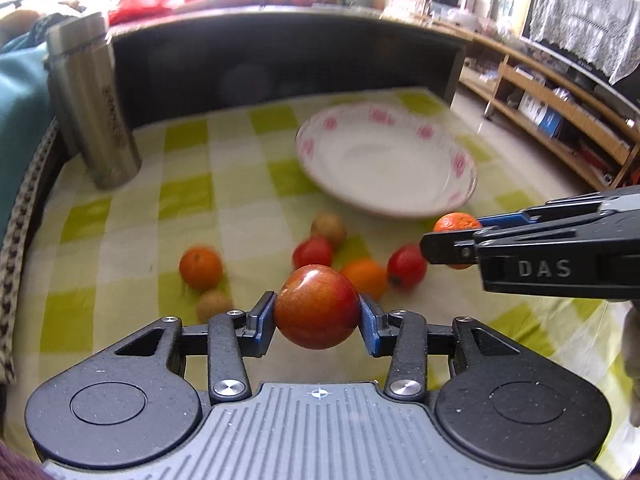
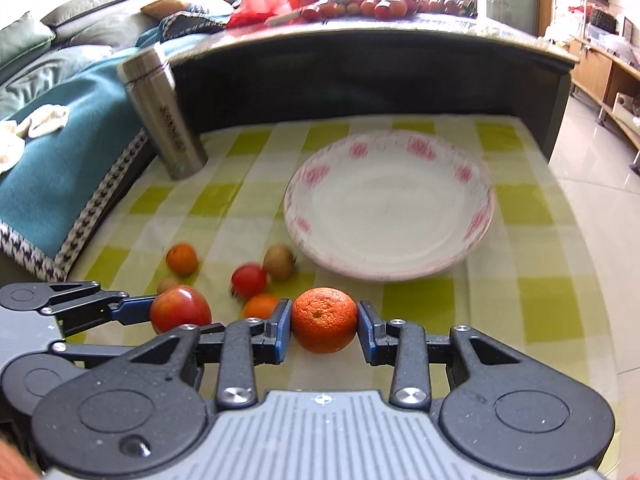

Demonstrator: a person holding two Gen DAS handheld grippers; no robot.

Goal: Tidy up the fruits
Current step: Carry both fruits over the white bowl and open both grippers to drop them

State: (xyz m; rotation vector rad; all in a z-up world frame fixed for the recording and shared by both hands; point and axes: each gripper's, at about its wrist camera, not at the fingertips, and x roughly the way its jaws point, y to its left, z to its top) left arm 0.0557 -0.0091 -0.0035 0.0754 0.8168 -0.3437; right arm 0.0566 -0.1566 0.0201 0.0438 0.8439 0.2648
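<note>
My left gripper (image 1: 317,314) is shut on a red apple (image 1: 316,306), held just above the checked cloth; the same apple (image 2: 180,309) shows at the left of the right wrist view. A rough-skinned orange (image 2: 324,319) sits between the blue pads of my right gripper (image 2: 324,322), which is shut on it; in the left wrist view that orange (image 1: 456,223) peeks out behind the right gripper (image 1: 450,240). Beyond both stands an empty white plate (image 2: 304,184) with pink flowers. Loose on the cloth lie small oranges (image 1: 200,267), red tomatoes (image 1: 406,265) and brown longans (image 1: 329,230).
A steel flask (image 1: 94,100) stands at the cloth's far left. A dark raised counter (image 2: 360,68) walls off the back, with more fruit on top. A sofa with a teal blanket (image 2: 60,160) lies left; the table edge and tiled floor (image 2: 592,184) lie right.
</note>
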